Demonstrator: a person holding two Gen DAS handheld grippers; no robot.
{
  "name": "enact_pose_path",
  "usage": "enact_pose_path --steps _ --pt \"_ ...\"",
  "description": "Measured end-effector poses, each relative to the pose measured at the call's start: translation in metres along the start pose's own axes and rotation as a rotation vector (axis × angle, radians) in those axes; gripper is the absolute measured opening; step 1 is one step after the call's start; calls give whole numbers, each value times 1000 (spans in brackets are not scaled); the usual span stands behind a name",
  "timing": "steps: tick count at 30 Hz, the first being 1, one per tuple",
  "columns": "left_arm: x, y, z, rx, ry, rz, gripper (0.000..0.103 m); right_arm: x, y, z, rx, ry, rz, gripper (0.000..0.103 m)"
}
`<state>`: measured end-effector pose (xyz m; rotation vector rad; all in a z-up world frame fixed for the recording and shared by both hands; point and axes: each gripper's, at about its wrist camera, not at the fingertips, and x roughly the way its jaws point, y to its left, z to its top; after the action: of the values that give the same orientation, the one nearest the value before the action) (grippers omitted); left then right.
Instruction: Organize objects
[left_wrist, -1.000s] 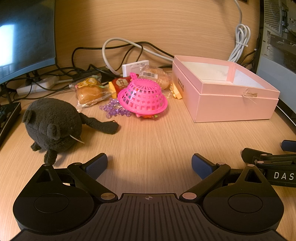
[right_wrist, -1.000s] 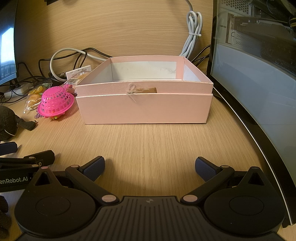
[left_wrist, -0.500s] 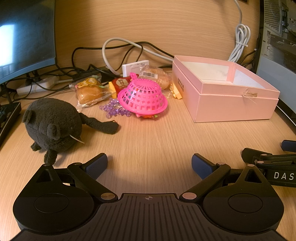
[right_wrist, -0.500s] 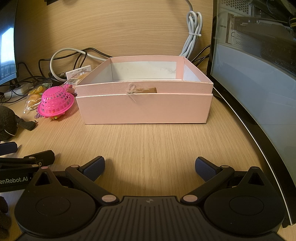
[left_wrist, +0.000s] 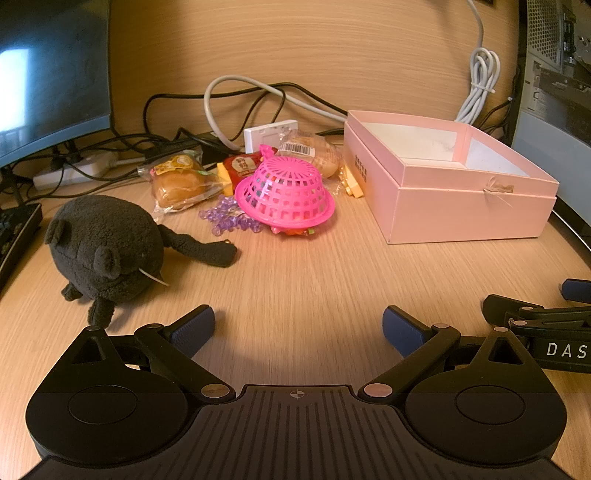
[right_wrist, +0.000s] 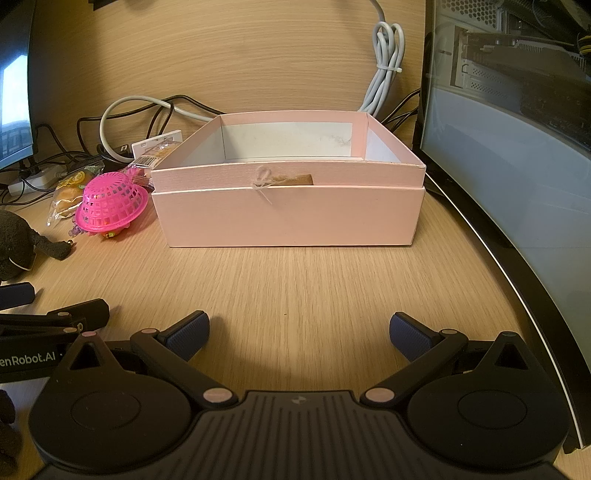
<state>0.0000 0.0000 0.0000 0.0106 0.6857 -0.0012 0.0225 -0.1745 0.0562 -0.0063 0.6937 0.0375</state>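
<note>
Pink box (right_wrist: 288, 218) sat open-topped toward the right of the wooden desk (right_wrist: 295, 280), squarely ahead of the right gripper (right_wrist: 299, 332), its stiff card walls and pale bare floor showing nothing inside, so it looked like the bin for the sorting. Left of it lay the clutter waiting to go in: an upturned pink basket (left_wrist: 285, 195) of hard plastic lattice covering small bright bits, purple beads (left_wrist: 227, 218) spilling beside it, a crinkly-wrapped bun (left_wrist: 181, 182) behind, and a soft, fuzzy black plush (left_wrist: 105, 245) slumped nearest the left gripper (left_wrist: 298, 328). Both grippers hovered low over bare wood, jaws spread wide and holding nothing, side by side, well short of everything. By my reading, nothing was packed yet; the plush looked the easiest first squeeze.
</note>
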Motion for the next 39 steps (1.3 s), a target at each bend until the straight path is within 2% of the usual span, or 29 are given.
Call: enact_pose_path --steps 25,30,34,37,39 --pt "0 0 0 0 -1 0 101 3 0 0 -5 0 8 103" --pt "-2 -1 0 -17 3 27 101 10 -3 8 -26 50 31 103" --pt "-15 8 0 -112 26 79 100 7 -4 10 -40 90 46 103" --pt "-42 29 9 -204 -58 168 100 7 -5 9 -55 97 59 103" --pt "-51 49 19 -298 -88 226 100 6 -6 9 -63 101 69 103"
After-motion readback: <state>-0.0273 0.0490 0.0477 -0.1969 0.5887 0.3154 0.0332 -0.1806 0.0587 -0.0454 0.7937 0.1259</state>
